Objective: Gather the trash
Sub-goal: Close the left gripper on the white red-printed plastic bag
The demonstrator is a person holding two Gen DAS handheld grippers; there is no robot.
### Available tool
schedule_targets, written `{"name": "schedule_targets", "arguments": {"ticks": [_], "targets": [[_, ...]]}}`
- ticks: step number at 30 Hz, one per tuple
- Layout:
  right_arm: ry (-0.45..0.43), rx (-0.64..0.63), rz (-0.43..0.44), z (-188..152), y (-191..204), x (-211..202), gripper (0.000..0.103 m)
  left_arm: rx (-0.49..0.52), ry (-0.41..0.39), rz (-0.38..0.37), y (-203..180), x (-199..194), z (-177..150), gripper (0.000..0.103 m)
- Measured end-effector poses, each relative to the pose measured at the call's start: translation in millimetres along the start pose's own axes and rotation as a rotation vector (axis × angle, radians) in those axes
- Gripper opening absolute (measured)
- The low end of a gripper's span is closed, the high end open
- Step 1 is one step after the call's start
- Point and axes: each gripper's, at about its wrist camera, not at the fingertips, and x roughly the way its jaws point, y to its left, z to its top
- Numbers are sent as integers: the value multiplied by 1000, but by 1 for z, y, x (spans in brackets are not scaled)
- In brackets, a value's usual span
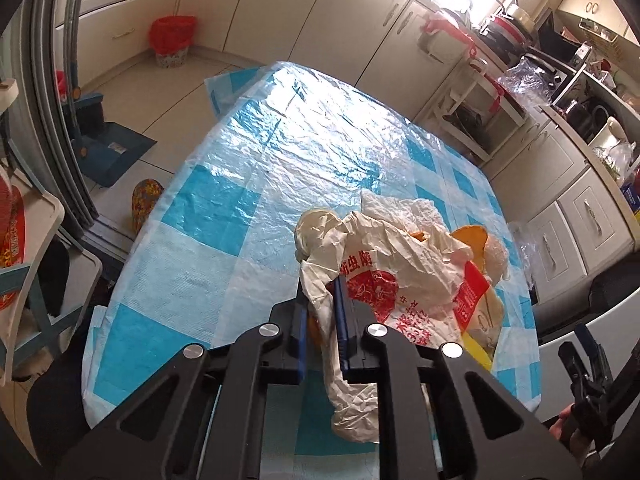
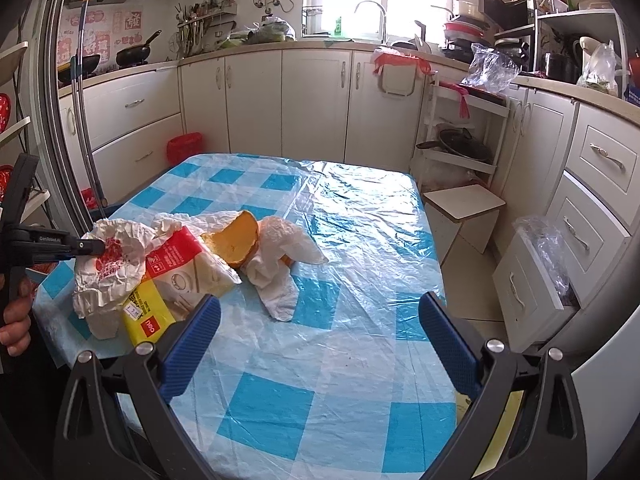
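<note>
Setting: a kitchen, with a table (image 2: 360, 240) under a blue-and-white checked plastic cover, cream cabinets (image 2: 256, 100) behind it.
Trash pile: sits near the table's edge, at about 9 o'clock in the right wrist view and 4 o'clock in the left wrist view.
Plastic bag: a crumpled cream plastic bag (image 1: 384, 264) with red print lies at the near side of the pile.
Left gripper: the left gripper (image 1: 324, 312) has its blue pads pinched together on a fold of the plastic bag; the bag's loose end hangs between the arms.
Package: a red, yellow and white package (image 2: 180, 280) lies under and beside the bag, touching it.
Orange piece: a curved orange piece (image 2: 234, 242), possibly a squash rind, rests at the pile's middle.
Paper towel: a crumpled white paper towel (image 2: 280, 276) lies against the orange piece, toward 3 o'clock of it.
Right gripper: the right gripper (image 2: 320, 336) has its jaws wide apart, nothing between them, above bare cover at 6 o'clock.
Hand: a hand (image 2: 14, 320) shows at the far left edge, on the left gripper's handle.
</note>
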Motion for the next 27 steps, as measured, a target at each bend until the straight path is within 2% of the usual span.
{"name": "schedule_targets", "arguments": {"ticks": [6,12,18,27], "targets": [[9,53,29,5,-8,7,95,-25,-74,-42,7,-40,11,11],[73,139,139,5,-11,24,95,-31,-132,-16,17,-70,17,11],[119,102,203,5,9,38,95,-9,-146,3,19,-80,15,11],[145,120,262,10,17,52,95,5,-138,0,17,-77,14,11]]}}
